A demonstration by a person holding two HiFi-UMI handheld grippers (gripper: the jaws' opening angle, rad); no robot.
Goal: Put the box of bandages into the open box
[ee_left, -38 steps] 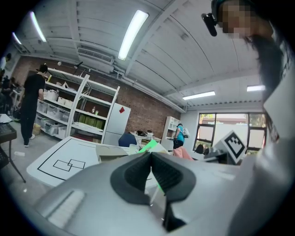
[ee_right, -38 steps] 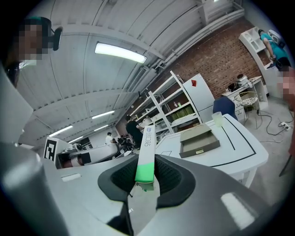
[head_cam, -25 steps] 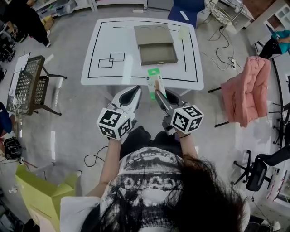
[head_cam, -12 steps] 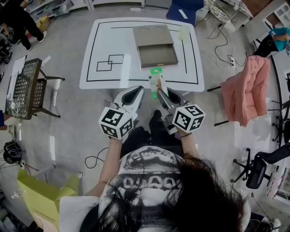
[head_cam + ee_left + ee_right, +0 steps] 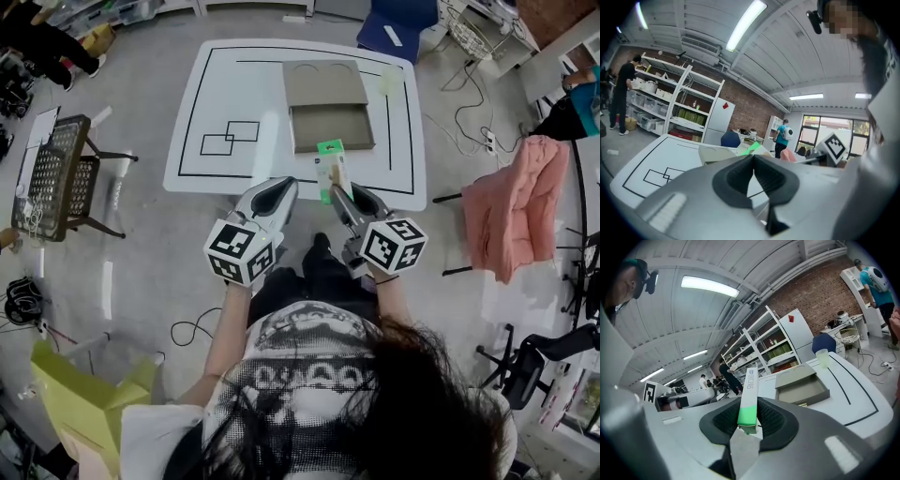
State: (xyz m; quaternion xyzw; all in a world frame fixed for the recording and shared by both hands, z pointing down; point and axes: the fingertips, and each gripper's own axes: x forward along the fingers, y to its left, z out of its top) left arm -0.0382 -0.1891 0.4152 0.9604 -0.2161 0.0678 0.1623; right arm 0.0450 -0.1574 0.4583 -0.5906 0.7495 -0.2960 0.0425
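The bandage box (image 5: 330,169), white with a green end, is held upright over the near edge of the white table (image 5: 216,94). My right gripper (image 5: 336,190) is shut on its lower part; in the right gripper view the box (image 5: 749,397) stands between the dark pads (image 5: 771,420). The open box (image 5: 331,127), a grey-brown tray with its lid (image 5: 323,82) folded back, lies on the table just beyond. My left gripper (image 5: 278,187) hovers beside the right one at the table edge, its jaws shut (image 5: 753,158) with nothing in them.
A pale cup (image 5: 387,82) stands right of the open box. Black lines and two small rectangles (image 5: 230,138) mark the tabletop. A black wire chair (image 5: 56,173) stands at left, a chair with a pink jacket (image 5: 516,202) at right, and cables lie on the floor.
My right gripper has carried the bandage box a little forward over the table edge, toward the open box. The left gripper has barely moved.
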